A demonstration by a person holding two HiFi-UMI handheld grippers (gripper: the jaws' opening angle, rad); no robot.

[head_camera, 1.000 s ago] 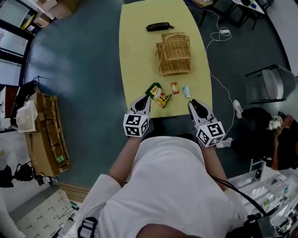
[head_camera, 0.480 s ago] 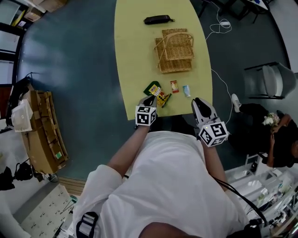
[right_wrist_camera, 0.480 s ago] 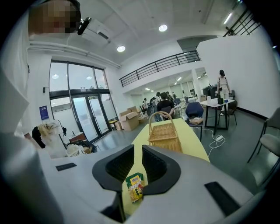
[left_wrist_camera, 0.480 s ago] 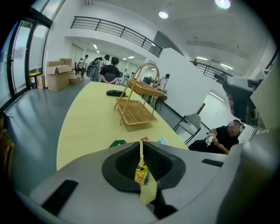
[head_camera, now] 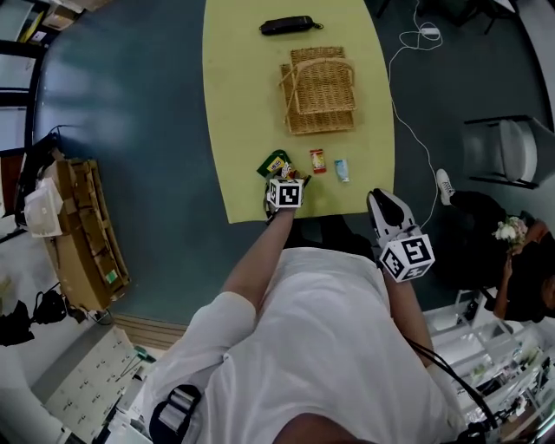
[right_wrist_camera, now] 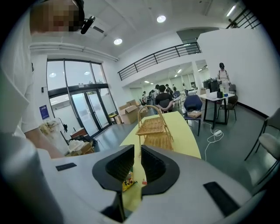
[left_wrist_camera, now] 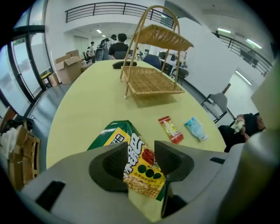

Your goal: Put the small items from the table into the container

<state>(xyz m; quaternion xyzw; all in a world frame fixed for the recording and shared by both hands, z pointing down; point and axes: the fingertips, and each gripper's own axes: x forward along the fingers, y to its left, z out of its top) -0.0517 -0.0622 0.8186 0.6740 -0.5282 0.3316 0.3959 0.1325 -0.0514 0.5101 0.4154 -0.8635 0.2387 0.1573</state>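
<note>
While the left tool (left_wrist_camera: 139, 151) has its jaws opening, they straddle the green-and-yellow snack packet (left_wrist_camera: 114, 136). The packet is between the pads but not pinched yet, and it lies flat on the tabletop (head_camera: 243, 104). Right tool (right_wrist_camera: 136, 162) hangs off the near end of the tabletop, jaws almost together with only a slit showing, nothing in them.

Step in hand, as I read it: first pick, the packet. Next move calls for closing on it, lifting clear, then carrying it forward to the wicker basket (head_camera: 318, 91).

A red sachet (left_wrist_camera: 170, 130) and a blue sachet (left_wrist_camera: 195, 129) lie just right of the packet, apart from it and from each other. They're untouched and the basket looks empty, so the task is barely begun.

Edges: the packet sits near the tabletop's near edge, so a sloppy grab could push it off. The stretch of tabletop between the items and the basket is bare, so the path is free. The basket's arched handle and upper tier crowd the drop from above. A black case (head_camera: 289, 25) lies beyond the basket, out of the way.
</note>
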